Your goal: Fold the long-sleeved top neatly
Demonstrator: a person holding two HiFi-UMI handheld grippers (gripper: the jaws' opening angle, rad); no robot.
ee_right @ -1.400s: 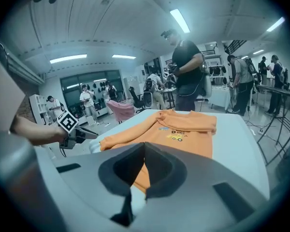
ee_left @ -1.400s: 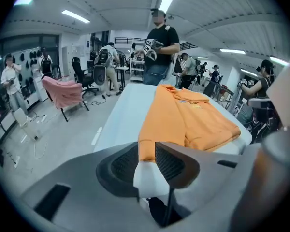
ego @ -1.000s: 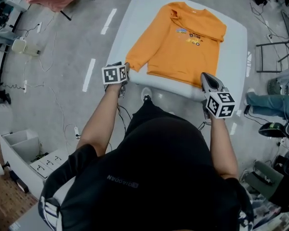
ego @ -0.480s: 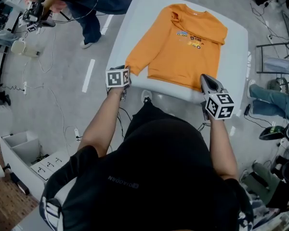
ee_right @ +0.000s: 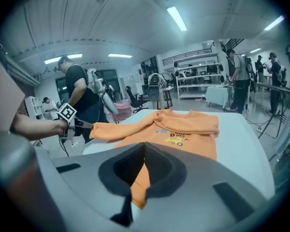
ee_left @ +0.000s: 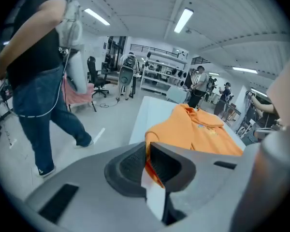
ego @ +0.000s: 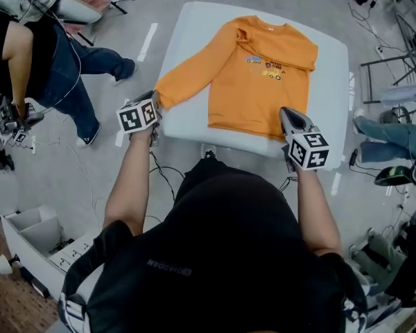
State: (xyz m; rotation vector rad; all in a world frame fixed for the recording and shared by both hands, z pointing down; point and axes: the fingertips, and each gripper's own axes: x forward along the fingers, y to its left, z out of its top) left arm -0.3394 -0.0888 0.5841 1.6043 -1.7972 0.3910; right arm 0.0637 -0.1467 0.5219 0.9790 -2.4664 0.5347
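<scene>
An orange long-sleeved top (ego: 263,75) lies face up on the white table (ego: 187,40). Its right sleeve is folded across the chest. The left sleeve (ego: 191,75) is stretched out towards the table's left corner. My left gripper (ego: 157,103) has just been closing and now pinches that sleeve's cuff. In the left gripper view, orange cloth and a white tag sit between the jaws of the left gripper (ee_left: 147,151). My right gripper (ego: 284,114) is shut on the top's bottom hem at the near right. In the right gripper view, the hem (ee_right: 140,178) is seen clamped.
A person in jeans (ego: 48,61) walks on the floor just left of the table. Cables lie on the floor, a white bin (ego: 28,220) stands at the lower left, and metal frames (ego: 395,68) stand to the right.
My left gripper closed on the sleeve cuff and drew it out leftward and up, straightening the sleeve. The right gripper shifted slightly. A person walked into view at left.
</scene>
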